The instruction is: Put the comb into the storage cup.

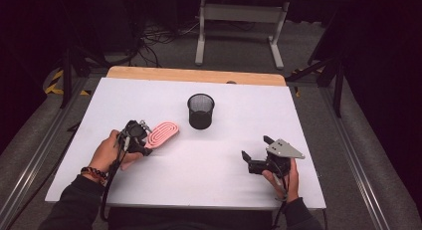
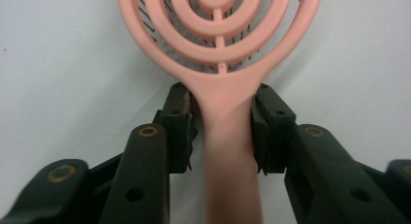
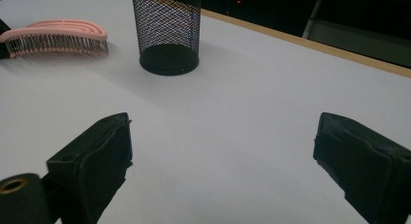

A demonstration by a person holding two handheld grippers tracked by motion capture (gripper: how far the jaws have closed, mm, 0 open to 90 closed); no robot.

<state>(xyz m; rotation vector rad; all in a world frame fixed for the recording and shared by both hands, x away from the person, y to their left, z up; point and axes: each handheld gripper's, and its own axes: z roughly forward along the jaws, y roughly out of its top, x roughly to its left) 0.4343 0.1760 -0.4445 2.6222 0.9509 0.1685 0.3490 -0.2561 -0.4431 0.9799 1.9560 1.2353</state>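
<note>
- The left gripper [image 1: 141, 140] is lying low over the left part of the white table [image 1: 89, 140], held in the person's left hand [image 1: 107, 153], which is wearing a beaded bracelet at the wrist.
- Its jaws are clamping the handle of the pink hairbrush [image 1: 163, 133]; in the left gripper view the two black pads are pressing on either side of the handle, just below where it widens into the head.
- The hairbrush [image 2: 220, 49] is pointing straight away from that gripper, so its handle is running back between the jaws and its oval head, made of curved pink ribs, is sticking out beyond the tips.
- In the high view the brush head is reaching up and to the right of the gripper, toward the middle of the table, with its bristles facing down; in the right gripper view the hairbrush [image 3: 58, 32] is showing that row of bristles just above the surface.
- The black mesh cup [image 1: 200, 111] is standing upright just right of the brush head, near it but apart from it; the cup [image 3: 167, 32] is also showing beside the brush in the right gripper view.
- The right gripper [image 1: 258, 151] is sitting well apart from the brush, on the right part of the table, held in the right hand [image 1: 283, 177].
- Its jaws are standing wide apart with only bare table between them, and they are pointing toward the cup and the brush.
</note>
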